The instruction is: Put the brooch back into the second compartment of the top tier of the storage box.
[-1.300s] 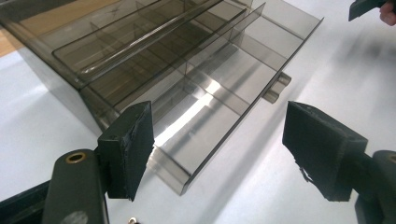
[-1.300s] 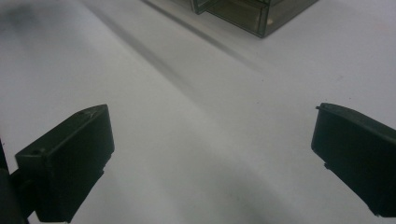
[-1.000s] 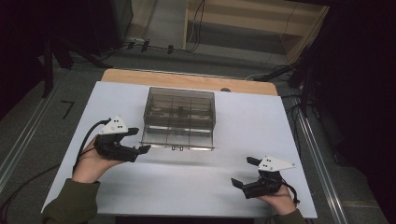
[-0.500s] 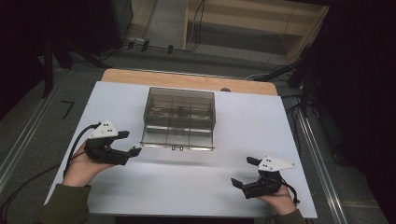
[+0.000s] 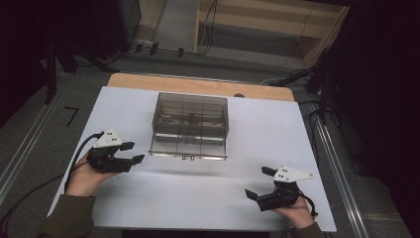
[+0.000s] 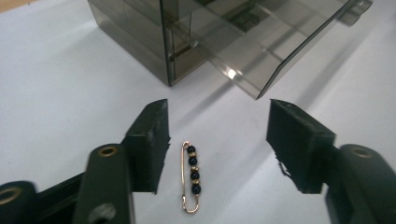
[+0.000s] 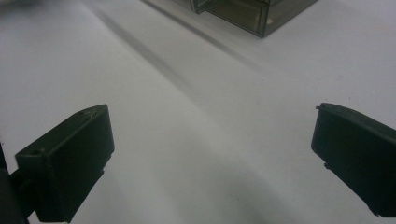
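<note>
The left gripper (image 6: 217,147) hangs low over the white counter (image 5: 198,193) with its jaws about half open around a beaded pin (image 6: 192,177). The pin lies flat between them, nearer the jaw on the view's left, and touches neither pad, so nothing is gripped yet. Its length runs along the gap rather than across it, probably so the pads can meet its thin sides. Just ahead of the jaws stands a smoky clear organiser box (image 5: 190,124), its lid (image 6: 275,51) dropped open toward the person; I judge this is where the pin is meant to go, which would explain the open front.

The right gripper (image 5: 265,186) sits well apart at the near right of the counter, jaws wide and empty over bare surface, seemingly waiting.

Against the earlier high view, the left hand has drawn back from the box's front left corner toward the person and sunk closer to the counter, and its jaws have just been closing, with the pin lying loose between them. The right gripper and the box are unchanged
</note>
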Available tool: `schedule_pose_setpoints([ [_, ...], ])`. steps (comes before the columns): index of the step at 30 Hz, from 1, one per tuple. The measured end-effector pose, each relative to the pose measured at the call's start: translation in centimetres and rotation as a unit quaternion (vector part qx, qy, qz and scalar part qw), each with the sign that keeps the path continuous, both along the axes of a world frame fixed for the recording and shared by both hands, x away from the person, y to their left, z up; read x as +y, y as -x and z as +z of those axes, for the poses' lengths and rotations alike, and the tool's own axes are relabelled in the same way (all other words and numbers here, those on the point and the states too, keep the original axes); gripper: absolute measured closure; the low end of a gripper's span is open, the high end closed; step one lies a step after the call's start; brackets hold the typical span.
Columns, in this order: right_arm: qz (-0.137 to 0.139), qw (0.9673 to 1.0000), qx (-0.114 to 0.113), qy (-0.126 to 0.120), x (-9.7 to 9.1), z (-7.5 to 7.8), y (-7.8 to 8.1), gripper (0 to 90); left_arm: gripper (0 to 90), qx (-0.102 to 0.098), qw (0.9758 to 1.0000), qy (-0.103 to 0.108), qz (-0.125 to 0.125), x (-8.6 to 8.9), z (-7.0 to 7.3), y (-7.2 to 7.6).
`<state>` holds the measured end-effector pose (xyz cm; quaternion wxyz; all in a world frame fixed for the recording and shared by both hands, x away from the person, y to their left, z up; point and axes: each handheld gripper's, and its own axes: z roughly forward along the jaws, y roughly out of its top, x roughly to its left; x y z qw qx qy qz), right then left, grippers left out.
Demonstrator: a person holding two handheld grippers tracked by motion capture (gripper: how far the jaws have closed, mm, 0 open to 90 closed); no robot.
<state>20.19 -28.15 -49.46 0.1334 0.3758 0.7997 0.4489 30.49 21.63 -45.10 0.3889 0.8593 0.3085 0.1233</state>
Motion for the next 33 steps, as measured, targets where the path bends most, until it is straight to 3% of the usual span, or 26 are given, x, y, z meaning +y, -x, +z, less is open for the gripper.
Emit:
schedule_pose_setpoints([
  [11,0.000,1.0000,0.000,0.000,0.0,0.0,0.0,0.0,62.1,0.016,0.9997,-0.019,0.007,0.2,-1.3,-0.5],
  [33,-0.001,1.0000,0.000,0.000,0.0,0.0,0.0,0.0,77.7,0.044,0.9973,-0.057,0.010,-0.3,-3.2,-0.9],
])
